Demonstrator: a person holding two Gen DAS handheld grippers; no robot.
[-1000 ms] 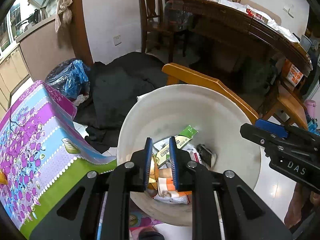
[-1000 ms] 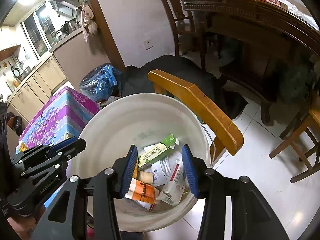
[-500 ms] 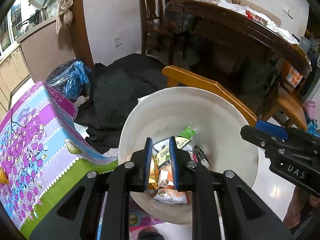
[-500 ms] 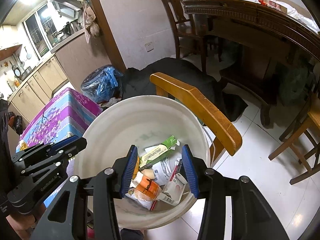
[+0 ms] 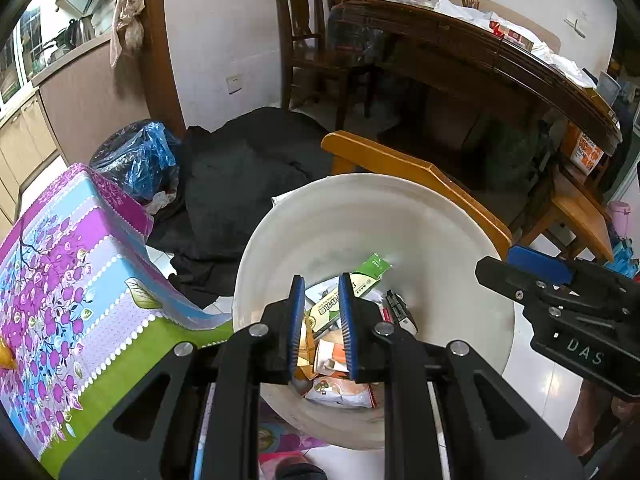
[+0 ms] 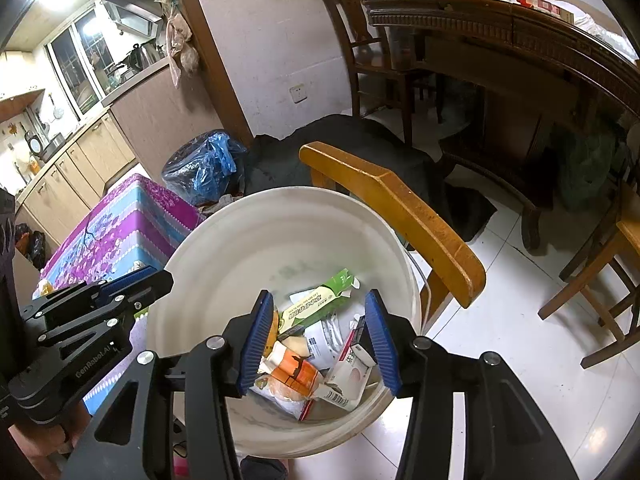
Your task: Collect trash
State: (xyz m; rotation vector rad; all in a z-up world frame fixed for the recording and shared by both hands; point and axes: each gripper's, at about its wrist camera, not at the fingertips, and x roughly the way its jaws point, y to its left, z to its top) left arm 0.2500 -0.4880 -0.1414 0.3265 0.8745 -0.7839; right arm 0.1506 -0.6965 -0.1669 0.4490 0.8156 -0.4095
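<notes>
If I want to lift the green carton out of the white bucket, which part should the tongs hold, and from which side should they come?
Probably the green carton is best gripped at its upper end, near the torn green flap, coming from straight above. It lies slanted on top of the other trash in the white bucket, with that end raised and free, while its lower end sits behind the open right tongs.

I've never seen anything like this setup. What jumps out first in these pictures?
A big round white plastic bucket fills the middle, with crumpled wrappers and a green-and-white carton piled at its bottom. Two black claws with blue pads hang over it: the right claw open wide, the left claw narrower and empty. Left of the bucket sits a purple, blue and green flowered cloth, and behind it a yellow wooden chair back.
</notes>
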